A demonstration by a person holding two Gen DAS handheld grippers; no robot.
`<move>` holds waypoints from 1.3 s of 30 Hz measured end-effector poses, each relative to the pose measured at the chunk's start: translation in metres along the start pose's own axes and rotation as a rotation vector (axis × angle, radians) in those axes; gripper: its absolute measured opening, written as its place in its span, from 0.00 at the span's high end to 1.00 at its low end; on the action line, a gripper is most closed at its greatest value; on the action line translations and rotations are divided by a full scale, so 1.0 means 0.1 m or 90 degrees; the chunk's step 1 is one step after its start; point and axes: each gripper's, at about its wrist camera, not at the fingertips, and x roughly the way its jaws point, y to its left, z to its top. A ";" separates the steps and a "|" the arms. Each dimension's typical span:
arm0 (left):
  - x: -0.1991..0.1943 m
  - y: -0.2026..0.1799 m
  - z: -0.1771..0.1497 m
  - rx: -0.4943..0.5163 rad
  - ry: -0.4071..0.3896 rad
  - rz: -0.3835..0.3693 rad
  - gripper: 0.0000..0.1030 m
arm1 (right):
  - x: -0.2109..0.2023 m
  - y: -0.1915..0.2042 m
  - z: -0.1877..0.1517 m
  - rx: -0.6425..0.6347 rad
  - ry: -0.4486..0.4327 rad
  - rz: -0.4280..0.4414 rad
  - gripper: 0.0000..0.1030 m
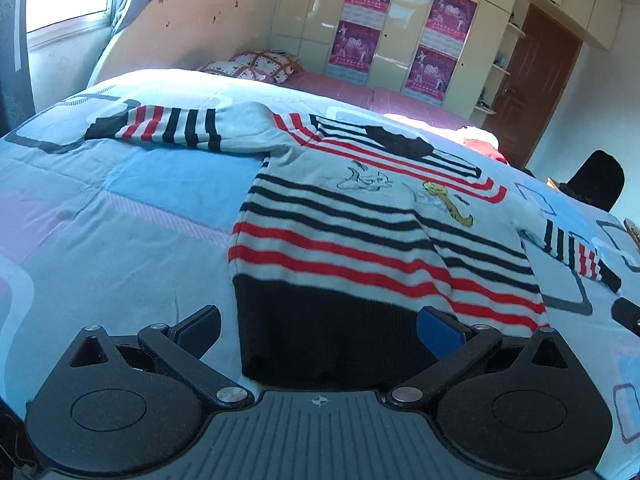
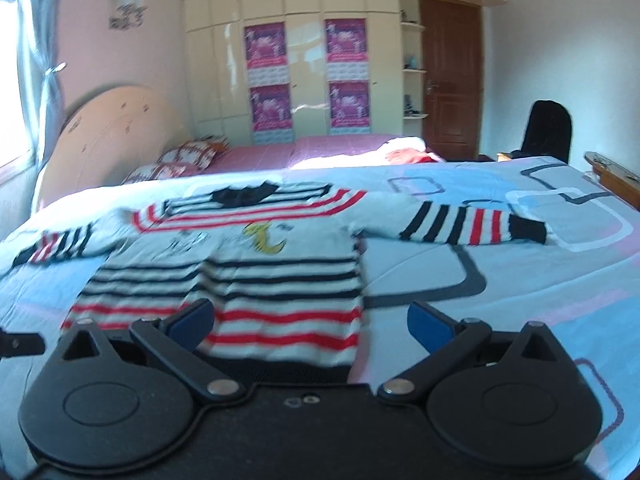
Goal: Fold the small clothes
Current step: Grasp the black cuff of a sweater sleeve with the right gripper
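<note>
Grippers: left and right, jaws apart, above sweater hem.
Sweater: flat on quilt, 2 sleeves spread.

The small white knitted sweater with black and red stripes lay flat on the pale blue patterned quilt, both sleeves stretched out sideways. Bare quilt lay open all round it: a broad stretch to its left in the left wrist view, another to its right in the right wrist view. Nothing stood on the quilt near the hem. The left gripper and right gripper had their blue-padded fingers spread wide over the hem, nothing between them. A black chair back stood well beyond the far edge.
</note>
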 end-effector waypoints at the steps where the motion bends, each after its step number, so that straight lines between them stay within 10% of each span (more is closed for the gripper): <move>1: 0.10 -0.01 0.11 0.000 -0.010 -0.004 0.00 | 0.07 -0.08 0.08 0.013 -0.009 -0.009 0.00; 8: 0.87 -0.34 0.84 0.013 -0.002 -0.098 0.00 | 0.80 -1.07 0.51 0.172 -0.018 -0.091 0.00; 14: 1.48 -0.86 0.96 0.044 0.040 -0.094 0.00 | 1.54 -2.25 0.53 0.361 -0.010 -0.131 0.26; 19: 1.83 -1.27 0.79 0.036 0.092 -0.055 0.00 | 2.22 -3.06 0.26 0.515 0.026 -0.137 0.27; 27: 2.14 -1.87 0.60 0.047 0.137 -0.047 0.00 | 2.57 -3.13 0.21 0.459 -0.006 -0.101 0.31; 32: 2.20 -2.14 0.60 0.073 0.139 -0.036 0.00 | 2.62 -3.15 0.22 0.449 0.014 -0.087 0.65; 39: 2.23 -2.31 0.63 0.093 0.135 -0.049 0.00 | 2.63 -3.35 0.31 0.491 0.043 -0.061 0.75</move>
